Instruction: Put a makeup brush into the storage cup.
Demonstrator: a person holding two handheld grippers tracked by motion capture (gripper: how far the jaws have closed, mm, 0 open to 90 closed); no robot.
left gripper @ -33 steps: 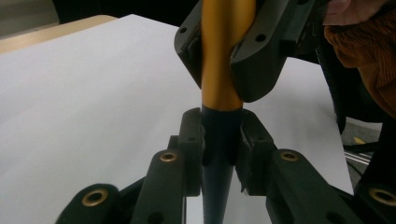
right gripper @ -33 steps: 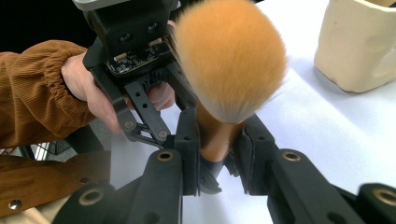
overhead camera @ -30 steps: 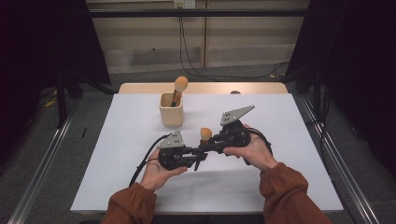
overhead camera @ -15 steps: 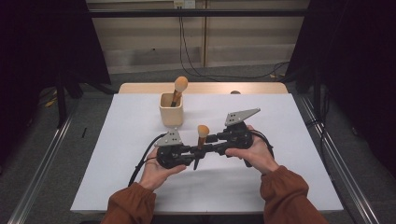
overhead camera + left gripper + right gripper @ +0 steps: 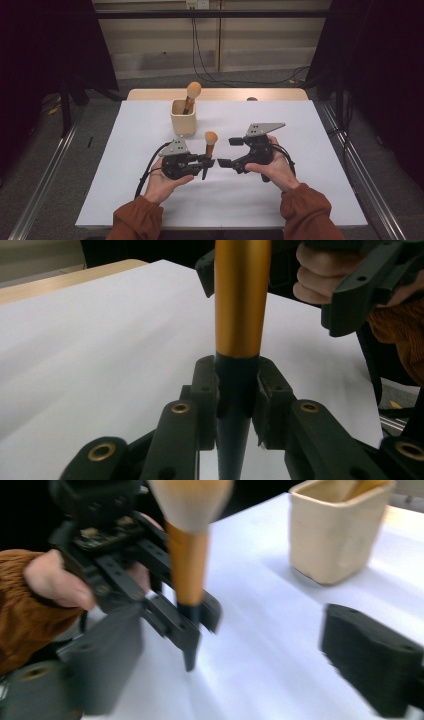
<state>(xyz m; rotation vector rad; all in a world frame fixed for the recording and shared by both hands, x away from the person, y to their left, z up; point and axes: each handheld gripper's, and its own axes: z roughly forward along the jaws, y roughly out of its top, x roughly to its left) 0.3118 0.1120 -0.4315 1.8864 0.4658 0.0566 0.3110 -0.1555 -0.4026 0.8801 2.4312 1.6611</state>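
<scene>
Two brushes, one in cup [image 5: 183, 120], one [image 5: 210, 142] clamped by left gripper [image 5: 204, 163], right gripper [image 5: 229, 151] just opened, empty.

- In the high view we get a brightly lit white table cover [image 5: 125, 150], while the room on both sides drops into near black.
- Shadows there are soft and short, so the light seems to come from overhead.
- Left gripper view: the shiny gold-and-black brush handle [image 5: 241, 300] carries a long glare streak, and the jaws nearest the lens go soft.
- Right gripper view is smeared with motion blur, especially the beige square cup [image 5: 340, 527] and the black jaws.
</scene>
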